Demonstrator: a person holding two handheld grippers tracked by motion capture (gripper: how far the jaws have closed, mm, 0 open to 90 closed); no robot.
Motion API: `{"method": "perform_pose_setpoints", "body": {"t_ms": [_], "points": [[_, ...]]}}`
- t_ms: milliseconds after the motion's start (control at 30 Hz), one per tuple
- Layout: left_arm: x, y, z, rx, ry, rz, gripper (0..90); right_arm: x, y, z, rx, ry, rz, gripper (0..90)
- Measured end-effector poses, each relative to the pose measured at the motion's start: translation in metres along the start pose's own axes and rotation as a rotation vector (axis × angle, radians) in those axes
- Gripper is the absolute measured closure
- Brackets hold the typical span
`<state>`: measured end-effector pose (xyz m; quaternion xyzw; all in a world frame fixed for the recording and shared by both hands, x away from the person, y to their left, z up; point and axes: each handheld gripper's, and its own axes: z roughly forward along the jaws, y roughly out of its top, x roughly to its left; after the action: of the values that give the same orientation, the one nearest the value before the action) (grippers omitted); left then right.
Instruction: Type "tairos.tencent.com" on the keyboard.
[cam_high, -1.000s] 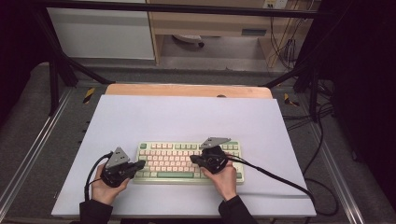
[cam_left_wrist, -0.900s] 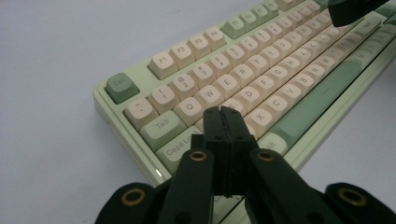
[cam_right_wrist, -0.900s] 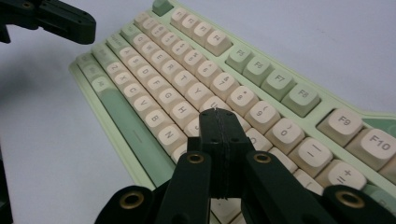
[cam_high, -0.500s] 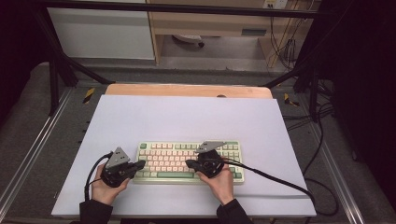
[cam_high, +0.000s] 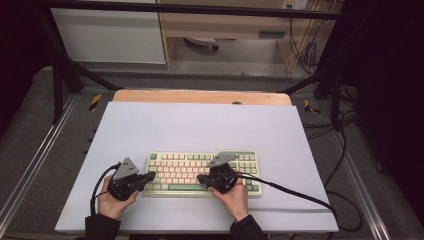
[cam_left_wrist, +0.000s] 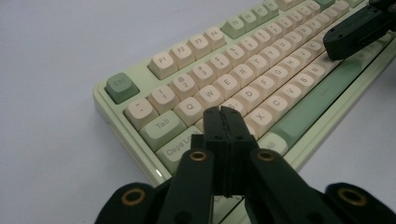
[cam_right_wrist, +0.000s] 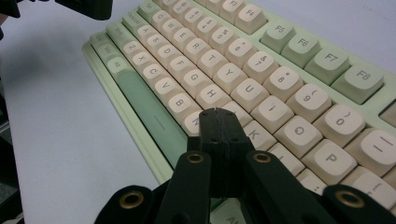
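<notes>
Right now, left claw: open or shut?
Shut. In the left gripper view the left claw has its two black jaws pressed flat together, no gap between them, its tip over the keyboard near the A and S keys.

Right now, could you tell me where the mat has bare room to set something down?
The mat is bare between the keyboard and the wooden edge, and along both sides. The near edge is crowded by the left gripper and right gripper.

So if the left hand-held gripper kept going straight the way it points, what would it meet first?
Probably the keyboard: the shut left hand-held gripper aims down at keys around A and S, though its height above them is unclear.
</notes>
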<state>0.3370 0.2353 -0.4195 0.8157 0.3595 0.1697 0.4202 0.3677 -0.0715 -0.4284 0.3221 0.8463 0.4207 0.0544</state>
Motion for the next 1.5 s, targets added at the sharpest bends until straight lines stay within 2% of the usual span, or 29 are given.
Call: {"method": "perform_pose_setpoints", "body": {"t_ms": [567,867,1033,1200,1367,1500], "points": [[0.000,0.000,0.000,-0.002,-0.002,0.001,89.8,0.001,-0.003,0.002,0.009,-0.008,-0.012,90.0],[0.000,0.001,-0.004,-0.010,-0.007,0.001,89.5,-0.003,0.004,-0.017,-0.007,-0.039,-0.026,90.0],[0.001,0.003,-0.008,-0.020,-0.022,-0.001,86.3,-0.012,0.004,-0.033,-0.025,-0.060,-0.019,87.8],[0.005,0.004,-0.012,-0.011,-0.026,0.000,73.8,-0.025,-0.002,-0.055,-0.052,-0.084,0.002,77.8],[0.011,0.002,-0.014,-0.008,-0.005,-0.005,56.5,-0.042,-0.015,-0.080,-0.083,-0.145,0.039,58.3],[0.017,0.001,-0.016,-0.010,0.019,-0.005,43.7,-0.055,-0.029,-0.096,-0.109,-0.188,0.060,37.7]]}}
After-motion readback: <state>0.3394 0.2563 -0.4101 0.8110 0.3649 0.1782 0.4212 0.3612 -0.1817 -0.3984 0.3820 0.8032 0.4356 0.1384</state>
